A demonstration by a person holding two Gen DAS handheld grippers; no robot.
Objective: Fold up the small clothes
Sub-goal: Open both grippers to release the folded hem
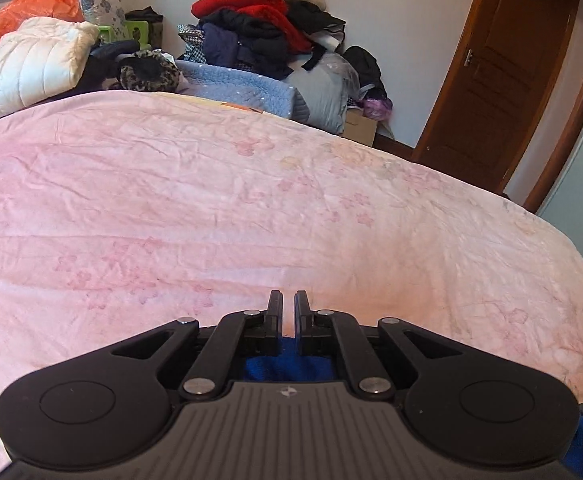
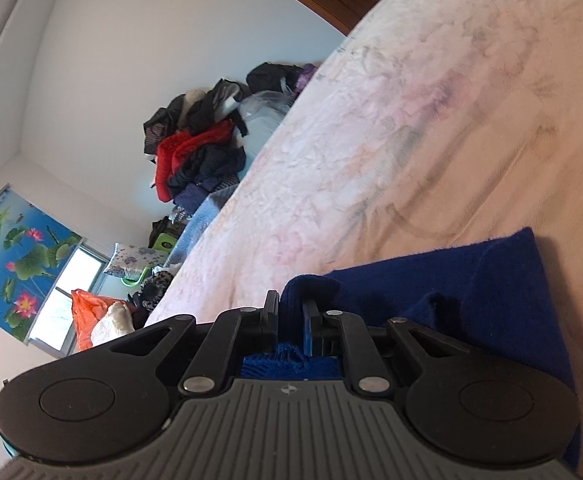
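Note:
A dark blue knit garment (image 2: pixel 471 300) lies on the pink bedspread (image 2: pixel 371 140) at the near edge. My right gripper (image 2: pixel 291 312) is shut on a fold of this blue garment, which bunches between the fingers and drapes off to the right. My left gripper (image 1: pixel 288 308) has its fingers nearly together with a narrow gap; blue cloth (image 1: pixel 287 360) shows behind and under the fingers, and I cannot tell whether they pinch it. A bit of blue cloth also shows at the left wrist view's lower right corner (image 1: pixel 579 444).
The pink bedspread (image 1: pixel 251 200) fills the view ahead. At the far side lie a white padded jacket (image 1: pixel 31 64), an orange plastic bag (image 1: pixel 39 0) and a pile of red and dark clothes (image 1: pixel 259 28). A brown wooden door (image 1: pixel 503 72) stands at right.

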